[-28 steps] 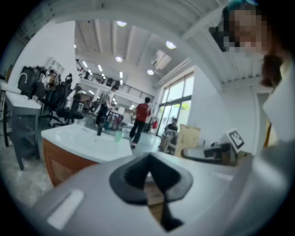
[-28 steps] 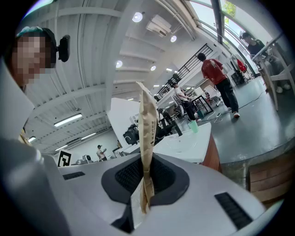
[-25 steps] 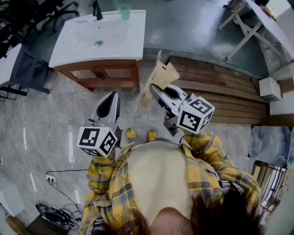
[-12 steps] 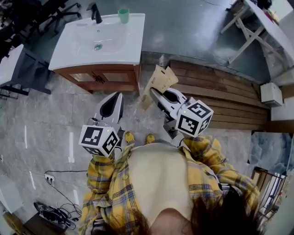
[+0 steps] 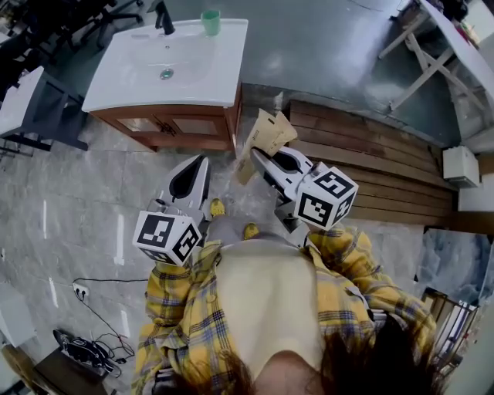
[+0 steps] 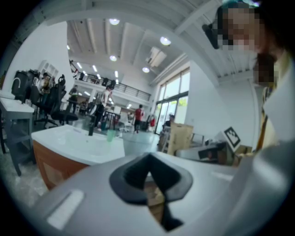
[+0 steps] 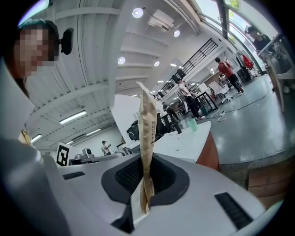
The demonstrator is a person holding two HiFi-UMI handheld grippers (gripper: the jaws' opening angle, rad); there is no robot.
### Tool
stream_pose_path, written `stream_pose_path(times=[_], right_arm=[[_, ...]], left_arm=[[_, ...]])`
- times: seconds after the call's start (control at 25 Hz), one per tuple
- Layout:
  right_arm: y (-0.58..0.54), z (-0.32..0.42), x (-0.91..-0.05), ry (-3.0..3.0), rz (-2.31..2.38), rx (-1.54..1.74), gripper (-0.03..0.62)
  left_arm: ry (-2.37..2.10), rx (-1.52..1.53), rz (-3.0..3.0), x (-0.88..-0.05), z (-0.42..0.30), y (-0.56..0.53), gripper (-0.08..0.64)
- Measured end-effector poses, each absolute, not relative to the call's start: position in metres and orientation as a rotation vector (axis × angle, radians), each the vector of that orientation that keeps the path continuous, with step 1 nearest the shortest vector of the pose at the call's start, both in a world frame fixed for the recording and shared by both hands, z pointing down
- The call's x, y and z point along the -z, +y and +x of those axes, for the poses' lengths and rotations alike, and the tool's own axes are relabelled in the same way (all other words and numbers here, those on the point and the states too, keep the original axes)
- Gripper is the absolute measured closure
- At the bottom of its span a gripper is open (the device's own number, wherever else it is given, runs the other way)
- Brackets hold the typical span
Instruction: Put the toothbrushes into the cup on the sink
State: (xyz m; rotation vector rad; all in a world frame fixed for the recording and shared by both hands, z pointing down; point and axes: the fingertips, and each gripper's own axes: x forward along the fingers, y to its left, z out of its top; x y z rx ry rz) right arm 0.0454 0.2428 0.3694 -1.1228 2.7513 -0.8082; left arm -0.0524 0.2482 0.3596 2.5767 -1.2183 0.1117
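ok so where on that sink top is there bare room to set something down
The white sink top is bare along its right side, between the sunken basin and the right edge, in front of the green plastic cup. The front strip is also bare. The back edge is crowded: the black faucet and the cup stand there.

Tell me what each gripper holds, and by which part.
The right gripper pinches a brown paper packet near one end; the rest sticks out past the jaws. The left gripper is shut, empty.
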Motion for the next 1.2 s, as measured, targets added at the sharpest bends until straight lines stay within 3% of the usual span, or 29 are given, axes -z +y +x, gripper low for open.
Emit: stream_pose_path(times=[0.44, 1.2], right_arm=[[0.204, 0.053, -0.374, 2.732, -1.201, 0.798, 0.56], [0.075, 0.004, -0.373, 2.705, -1.278, 0.825, 0.56]], left_arm=[[-1.12, -0.08, 2.617, -0.364, -0.037, 0.201, 0.553], [-0.986, -0.104, 2.619, -0.37, -0.077, 0.068, 0.553]])
